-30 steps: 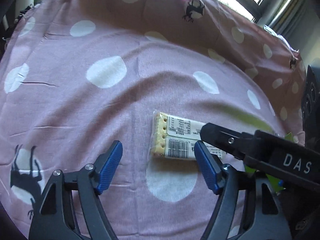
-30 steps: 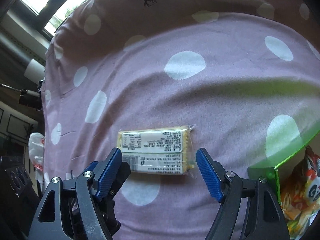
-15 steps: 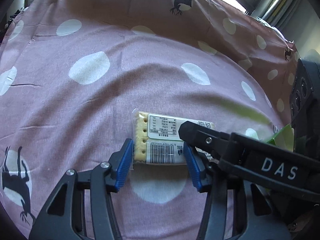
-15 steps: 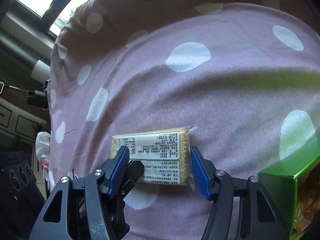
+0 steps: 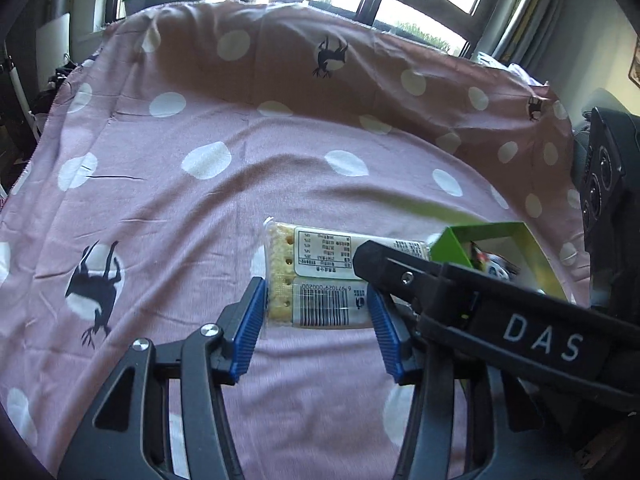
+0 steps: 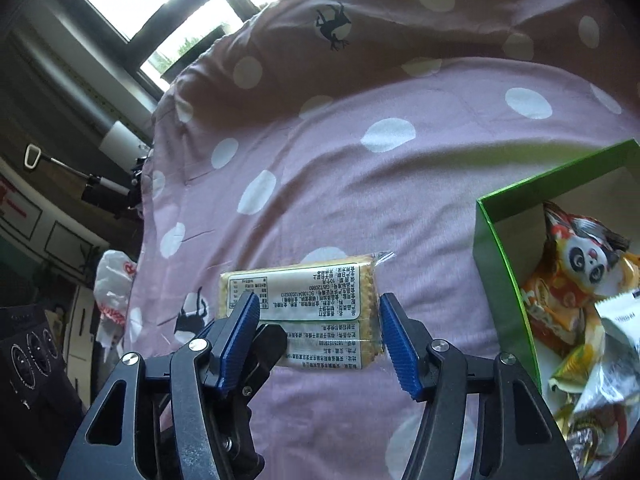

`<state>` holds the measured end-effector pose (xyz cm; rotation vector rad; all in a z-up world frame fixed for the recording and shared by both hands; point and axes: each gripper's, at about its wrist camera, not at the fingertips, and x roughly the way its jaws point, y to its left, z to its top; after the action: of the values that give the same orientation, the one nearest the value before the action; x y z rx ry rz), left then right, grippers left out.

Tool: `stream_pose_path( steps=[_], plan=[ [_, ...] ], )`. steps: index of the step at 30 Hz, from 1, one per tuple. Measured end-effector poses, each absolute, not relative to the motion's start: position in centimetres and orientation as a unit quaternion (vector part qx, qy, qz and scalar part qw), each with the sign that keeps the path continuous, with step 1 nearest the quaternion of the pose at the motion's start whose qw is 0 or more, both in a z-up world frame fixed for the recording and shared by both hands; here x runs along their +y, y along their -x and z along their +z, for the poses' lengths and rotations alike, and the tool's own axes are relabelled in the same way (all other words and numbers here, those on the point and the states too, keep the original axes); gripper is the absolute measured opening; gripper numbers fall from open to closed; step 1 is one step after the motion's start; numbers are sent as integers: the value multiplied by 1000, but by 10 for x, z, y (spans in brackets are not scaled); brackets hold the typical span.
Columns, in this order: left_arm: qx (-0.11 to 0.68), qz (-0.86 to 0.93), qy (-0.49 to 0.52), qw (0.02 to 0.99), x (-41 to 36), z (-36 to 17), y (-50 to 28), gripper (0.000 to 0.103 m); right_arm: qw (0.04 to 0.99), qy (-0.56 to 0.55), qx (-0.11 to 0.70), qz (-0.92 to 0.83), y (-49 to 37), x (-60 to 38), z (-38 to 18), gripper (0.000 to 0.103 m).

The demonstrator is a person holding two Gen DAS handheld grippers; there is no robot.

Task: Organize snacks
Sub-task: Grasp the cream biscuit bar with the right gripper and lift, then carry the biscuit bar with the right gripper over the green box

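Note:
A clear-wrapped cracker pack [image 5: 320,276] with a white label hangs above the pink spotted cloth [image 5: 200,216], held at both ends. My left gripper [image 5: 318,320] is shut on its barcode end, blue pads against both sides. My right gripper [image 6: 320,330] is shut on the other end of the cracker pack [image 6: 316,304]. In the left wrist view the right gripper's black finger crosses over the pack's right half. A green box [image 6: 504,264] with several snack bags inside stands to the right; its rim [image 5: 448,246] also shows in the left wrist view.
The cloth [image 6: 360,184] covers the whole table and rises in a fold at the back toward the windows. A black device with knobs [image 5: 604,184] stands off the right edge. A white plastic bag [image 6: 114,280] lies off the left edge.
Both grippers closed from open onto the ends of the cracker pack, then lifted it off the cloth. The green box has come further into both views.

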<state>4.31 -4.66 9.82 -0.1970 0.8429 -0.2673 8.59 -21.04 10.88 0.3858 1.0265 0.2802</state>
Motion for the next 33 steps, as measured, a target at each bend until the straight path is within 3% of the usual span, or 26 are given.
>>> stream_pose_path(
  steps=[20, 33],
  plan=[
    [337, -178, 57, 923, -81, 138, 29, 51, 887, -206, 397, 113, 3, -247, 156, 64],
    [333, -228, 37, 914, -130, 139, 38, 51, 893, -221, 387, 55, 26, -293, 161, 64]
  ],
)
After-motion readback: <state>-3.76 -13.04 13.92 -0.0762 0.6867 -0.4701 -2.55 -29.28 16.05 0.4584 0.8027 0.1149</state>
